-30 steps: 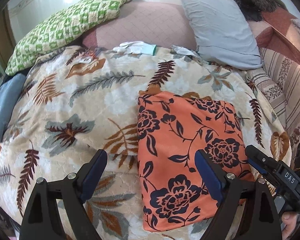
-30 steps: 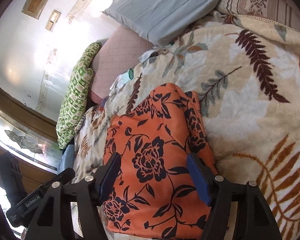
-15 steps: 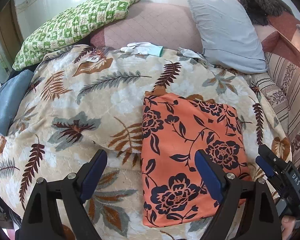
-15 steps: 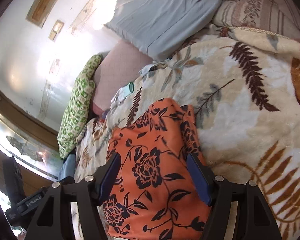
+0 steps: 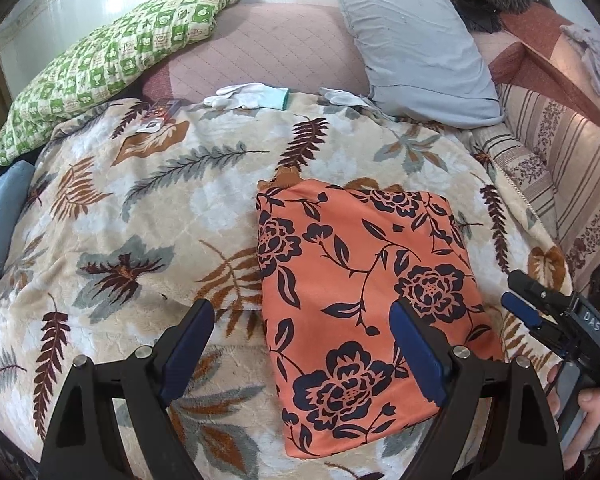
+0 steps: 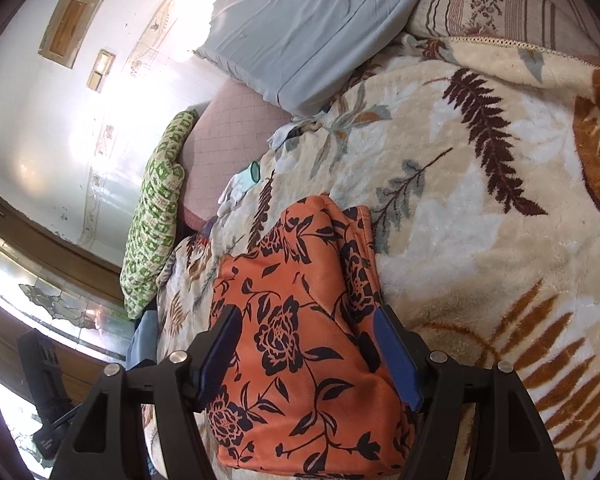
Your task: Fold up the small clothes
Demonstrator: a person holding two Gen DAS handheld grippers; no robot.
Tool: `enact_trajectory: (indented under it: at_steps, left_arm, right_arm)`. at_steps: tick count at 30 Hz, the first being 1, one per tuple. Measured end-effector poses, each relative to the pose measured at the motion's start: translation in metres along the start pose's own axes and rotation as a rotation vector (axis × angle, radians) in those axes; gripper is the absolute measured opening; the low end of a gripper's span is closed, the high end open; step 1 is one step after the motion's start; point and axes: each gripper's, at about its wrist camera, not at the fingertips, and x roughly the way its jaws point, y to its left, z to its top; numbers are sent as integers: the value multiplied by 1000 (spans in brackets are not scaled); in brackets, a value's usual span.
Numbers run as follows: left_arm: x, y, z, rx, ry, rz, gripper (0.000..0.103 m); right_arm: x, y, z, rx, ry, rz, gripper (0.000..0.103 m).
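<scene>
A cream plush blanket with brown and grey leaf prints covers the bed under the tongs. Far ahead of the tongs, a green and cream checked pillow lies to the left and a pale grey-blue pillow to the right. Between them, at the far edge of the blanket, lies a white glove with a teal cuff. A brown striped sofa cushion is at the right.
</scene>
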Motion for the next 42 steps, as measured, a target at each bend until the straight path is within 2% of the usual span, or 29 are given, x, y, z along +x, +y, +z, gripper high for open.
enact_trajectory:
  at_steps: [4,9,14,19,22,25,29,33,35,38,40,42]
  left_arm:
    - [0,18,-1,5,-2,-62,90]
    - [14,38,-2,-18,4,-120,90]
    - [32,45,-3,-71,57,-225,90]
    - [46,37,-9,-70,91,-255,90]
    - [46,33,-12,-46,108,-232,90]
    - [42,31,-11,-44,116,-184,90]
    - [22,21,-9,-59,101,-103,90]
    - [0,12,-13,-101,96,-65,90]
    - [-8,7,-15,-117,100,-47,90]
    - [-22,3,-14,-139,85,-15,90]
    - [-30,2,-11,-163,67,-1,90]
    - [-34,2,-10,-177,54,13,90]
  right_arm:
    - [2,-11,1,4,59,17,72]
    - [6,-21,2,78,73,69,72]
    - [12,-13,5,65,56,11,72]
    - [23,-23,8,87,73,-66,72]
    - [28,-28,9,112,82,-60,72]
    - [26,-24,10,118,55,-42,72]
    - [18,-3,4,45,4,-64,72]
    - [18,23,-8,-14,-10,-58,72]
    - [16,43,-14,-82,-37,-56,72]
    - [12,74,-33,-259,-100,-112,72]
    - [10,87,-47,-373,-130,-156,72]
    - [6,91,-55,-429,-145,-157,72]
